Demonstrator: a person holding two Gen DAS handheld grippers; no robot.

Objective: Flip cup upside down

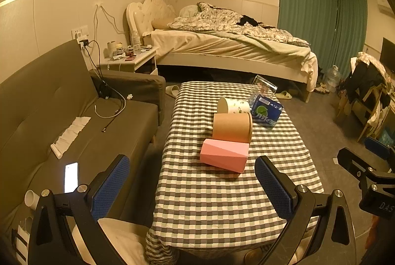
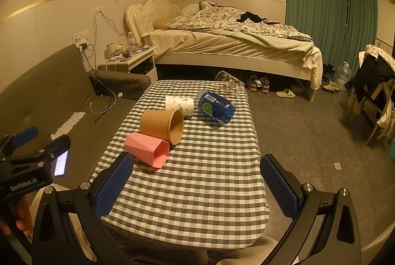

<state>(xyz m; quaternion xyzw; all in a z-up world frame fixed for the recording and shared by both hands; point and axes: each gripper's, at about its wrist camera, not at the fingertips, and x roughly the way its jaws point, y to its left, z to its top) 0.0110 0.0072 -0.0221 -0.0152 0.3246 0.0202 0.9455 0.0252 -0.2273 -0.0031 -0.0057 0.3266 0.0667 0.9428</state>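
The right gripper (image 2: 195, 181) hangs wide open and empty above the near end of a checked table (image 2: 197, 203), its blue pads well apart, while the left gripper (image 1: 192, 183) waits just as open and empty beside it, over the table's near left edge. Just beyond the fingers, five cups lie on their sides in a loose row running from near to far. Nearest is the pink faceted cup (image 2: 148, 149), its angular mouth turned to the right; touching it behind is the brown paper cup (image 2: 161, 126), then a white printed cup (image 2: 179, 104), a blue cup (image 2: 215, 110) with a green emblem, and a clear glass cup (image 2: 228, 84) at the far right corner. None yet stands mouth down. The pink cup looks the likeliest first target. The cups are packed close, so a wide approach could nudge the brown one and send it rolling toward the table's edge; the pink cup's slanted facets may slip between flat pads during the turn, and the loose cloth could drag. A grey sofa (image 1: 74, 116) flanks the left.
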